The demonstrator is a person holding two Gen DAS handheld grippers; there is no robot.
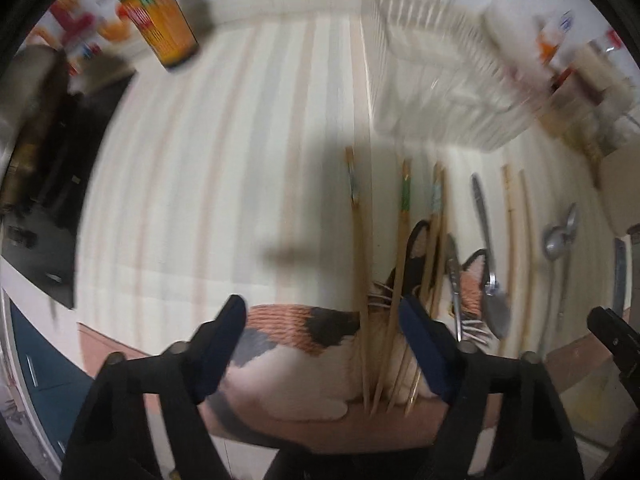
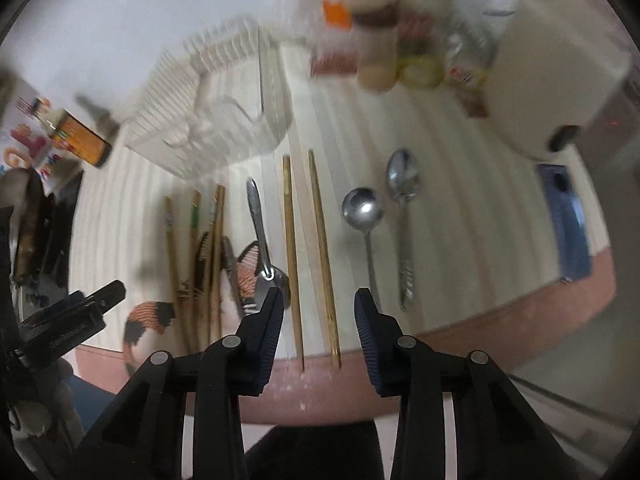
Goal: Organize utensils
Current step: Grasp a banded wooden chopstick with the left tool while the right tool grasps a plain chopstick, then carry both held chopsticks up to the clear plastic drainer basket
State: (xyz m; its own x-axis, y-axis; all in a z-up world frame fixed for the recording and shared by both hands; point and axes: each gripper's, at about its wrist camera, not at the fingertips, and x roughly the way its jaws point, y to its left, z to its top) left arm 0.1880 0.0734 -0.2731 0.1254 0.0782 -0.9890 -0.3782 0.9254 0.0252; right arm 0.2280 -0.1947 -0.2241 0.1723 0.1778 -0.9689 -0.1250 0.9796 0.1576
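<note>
Utensils lie in a row on a striped mat [image 2: 460, 200]. Several painted wooden chopsticks [image 1: 362, 264] [image 2: 194, 248] lie at the left, over a cat picture [image 1: 304, 336]. Beside them lie a steel spoon [image 2: 262, 236] with its bowl towards me, two plain chopsticks [image 2: 308, 256], then two spoons [image 2: 362, 208] [image 2: 403, 184] with bowls away. My left gripper [image 1: 324, 320] is open and empty, its right finger next to the painted chopsticks' near ends. My right gripper [image 2: 318, 304] is open and empty above the plain chopsticks' near ends. The left gripper shows in the right wrist view [image 2: 80, 312].
A clear ribbed plastic rack [image 2: 216, 100] [image 1: 436, 60] stands behind the utensils. An orange-labelled bottle [image 1: 160, 20] [image 2: 76, 136] is at the back left. Jars [image 2: 376, 40] and a white appliance [image 2: 560, 64] stand at the back right. A blue object [image 2: 568, 220] lies at the right edge.
</note>
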